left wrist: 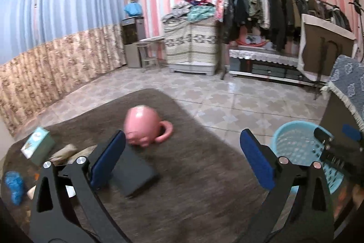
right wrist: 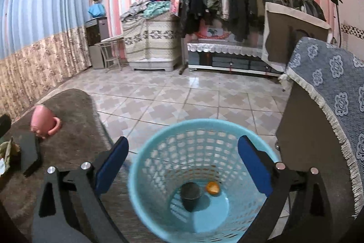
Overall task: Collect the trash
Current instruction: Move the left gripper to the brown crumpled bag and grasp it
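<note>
Both grippers, left (left wrist: 182,156) and right (right wrist: 182,161), have fingers wide apart, holding nothing; a careless reach could topple the pink mug (left wrist: 142,125) at frame centre.

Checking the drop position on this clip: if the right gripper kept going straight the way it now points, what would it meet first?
Most likely the light blue perforated wastebasket: the open, empty right gripper points down into its mouth, toward the dark cup and orange scrap at the bottom. Depth is hard to judge.
</note>
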### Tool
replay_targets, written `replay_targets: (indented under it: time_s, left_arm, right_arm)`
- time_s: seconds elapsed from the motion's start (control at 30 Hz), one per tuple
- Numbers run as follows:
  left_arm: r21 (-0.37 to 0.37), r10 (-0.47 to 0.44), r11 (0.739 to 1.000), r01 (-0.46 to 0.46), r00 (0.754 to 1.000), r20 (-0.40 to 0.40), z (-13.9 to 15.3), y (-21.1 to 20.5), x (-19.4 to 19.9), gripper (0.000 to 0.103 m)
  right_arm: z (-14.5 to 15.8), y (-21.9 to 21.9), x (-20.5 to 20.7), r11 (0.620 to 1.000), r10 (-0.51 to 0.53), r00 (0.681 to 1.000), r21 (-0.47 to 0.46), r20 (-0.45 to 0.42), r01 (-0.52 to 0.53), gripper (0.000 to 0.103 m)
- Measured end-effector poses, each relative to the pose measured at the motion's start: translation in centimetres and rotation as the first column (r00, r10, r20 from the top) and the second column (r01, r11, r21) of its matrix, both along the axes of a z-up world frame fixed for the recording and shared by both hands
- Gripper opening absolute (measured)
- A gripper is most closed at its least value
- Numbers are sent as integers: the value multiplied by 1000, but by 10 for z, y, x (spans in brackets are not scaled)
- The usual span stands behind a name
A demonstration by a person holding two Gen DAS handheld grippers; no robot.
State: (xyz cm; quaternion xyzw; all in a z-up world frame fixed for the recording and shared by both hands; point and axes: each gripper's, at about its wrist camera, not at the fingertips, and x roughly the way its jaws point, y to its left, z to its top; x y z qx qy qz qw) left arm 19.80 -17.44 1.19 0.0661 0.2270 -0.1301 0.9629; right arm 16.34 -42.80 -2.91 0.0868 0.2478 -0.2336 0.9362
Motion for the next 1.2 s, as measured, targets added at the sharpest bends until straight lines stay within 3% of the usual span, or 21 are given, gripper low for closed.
replay_targets:
  time_s: [0.2, 0.53, 0.7, 0.93, 1.2]
  left_arm:
    - [25, 99, 995, -99, 995, 10, 5, 65, -14, 97]
    - [-1, 251, 968, -251, 968, -13, 0, 159, -34, 97]
    - [3, 326, 945, -326, 944, -40, -17, 198, -40, 97]
    - [5, 404, 913, -408, 902, -153, -65, 249, -40, 97]
    - [45, 486, 872, -487, 853, -190, -92, 288, -29, 97]
  right_arm:
    - [5, 36, 8, 998, 59, 998, -12, 9, -59, 95]
    - [12, 74, 19, 993, 121, 992, -16, 17, -121, 95]
    - [16, 96, 24, 984, 175, 984, -38, 17, -174, 95]
    - [6, 139, 39, 953, 291, 957, -88, -18, -291, 95]
    - [-9, 169, 52, 926, 372, 926, -48, -56, -375, 95]
